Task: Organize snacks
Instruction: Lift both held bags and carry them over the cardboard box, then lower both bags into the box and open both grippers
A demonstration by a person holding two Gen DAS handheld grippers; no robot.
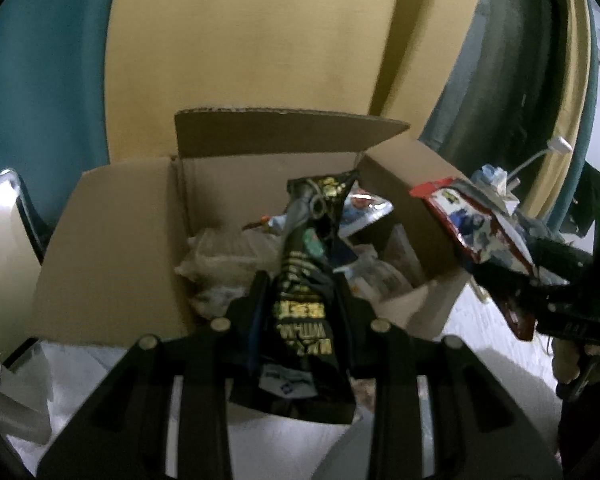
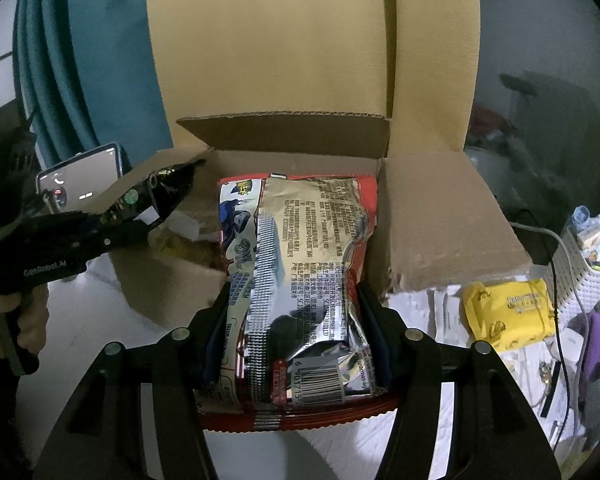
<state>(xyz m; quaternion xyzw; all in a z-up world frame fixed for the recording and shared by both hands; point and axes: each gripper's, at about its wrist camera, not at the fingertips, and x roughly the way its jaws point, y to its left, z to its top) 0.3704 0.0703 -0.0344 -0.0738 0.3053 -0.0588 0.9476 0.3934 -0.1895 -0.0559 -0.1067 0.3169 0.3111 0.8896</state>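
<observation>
My left gripper (image 1: pixel 300 284) is shut on a slim black snack packet (image 1: pixel 306 280) with gold lettering, held over the open cardboard box (image 1: pixel 112 248). The box holds several wrapped snacks (image 1: pixel 228 256). My right gripper (image 2: pixel 294 296) is shut on a puffy red and silver snack bag (image 2: pixel 300 264), its printed back and barcode facing me, in front of the same box (image 2: pixel 440 224). In the left wrist view the right gripper (image 1: pixel 512 280) and its red bag (image 1: pixel 476 224) hang at the box's right side. The right wrist view shows the left gripper (image 2: pixel 156 216) with the black packet (image 2: pixel 160 188) at the box's left flap.
A yellow snack pack (image 2: pixel 508 312) lies on the white table to the right, beside a white basket (image 2: pixel 584 264) and a cable (image 2: pixel 560 264). A lit phone screen (image 2: pixel 80 176) stands left of the box. A yellow cushion (image 1: pixel 252 48) and teal upholstery (image 1: pixel 40 80) rise behind.
</observation>
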